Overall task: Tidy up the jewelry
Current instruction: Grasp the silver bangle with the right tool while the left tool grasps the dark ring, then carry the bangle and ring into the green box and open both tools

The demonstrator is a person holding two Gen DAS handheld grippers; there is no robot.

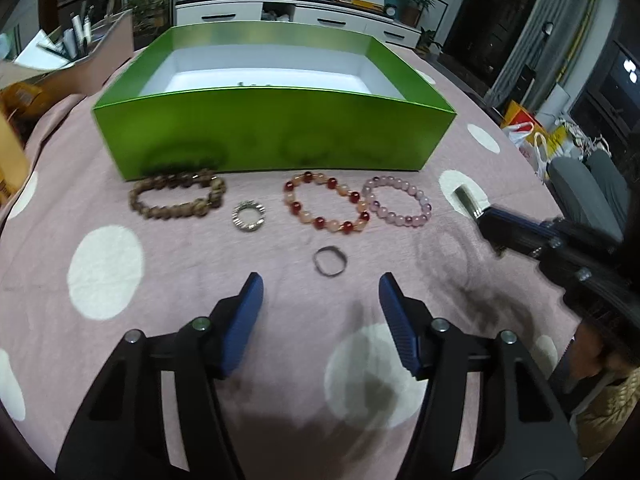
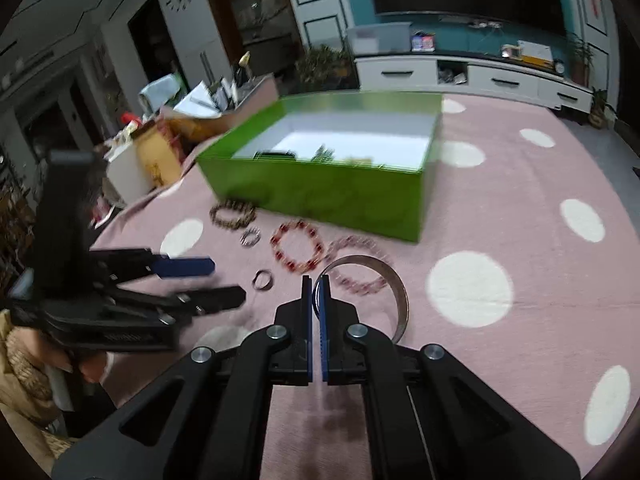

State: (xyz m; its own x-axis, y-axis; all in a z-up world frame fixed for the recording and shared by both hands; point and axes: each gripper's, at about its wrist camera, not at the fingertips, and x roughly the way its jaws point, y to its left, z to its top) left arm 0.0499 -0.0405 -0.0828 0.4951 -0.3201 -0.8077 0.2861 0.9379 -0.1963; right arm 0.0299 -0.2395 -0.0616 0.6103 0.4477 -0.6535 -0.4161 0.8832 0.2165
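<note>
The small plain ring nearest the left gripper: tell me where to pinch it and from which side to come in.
The small plain ring lies flat on the pink cloth, just ahead of the open left gripper. Come down from above and pinch across its band, one finger inside the loop and one outside, probably on the near edge. Lying flat, it offers no side face to clamp.

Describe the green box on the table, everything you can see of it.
The green box is a wide, shallow, open-topped rectangular box with glossy, cardboard-like lime walls and a white inside. It sits flat on the pink polka-dot tablecloth, with no lid in view. Its shiny front wall mirrors the bracelets lying just before it; the brown bead bracelet lies close against that wall. A few small dark items show inside near the front, too blurred to identify.
</note>
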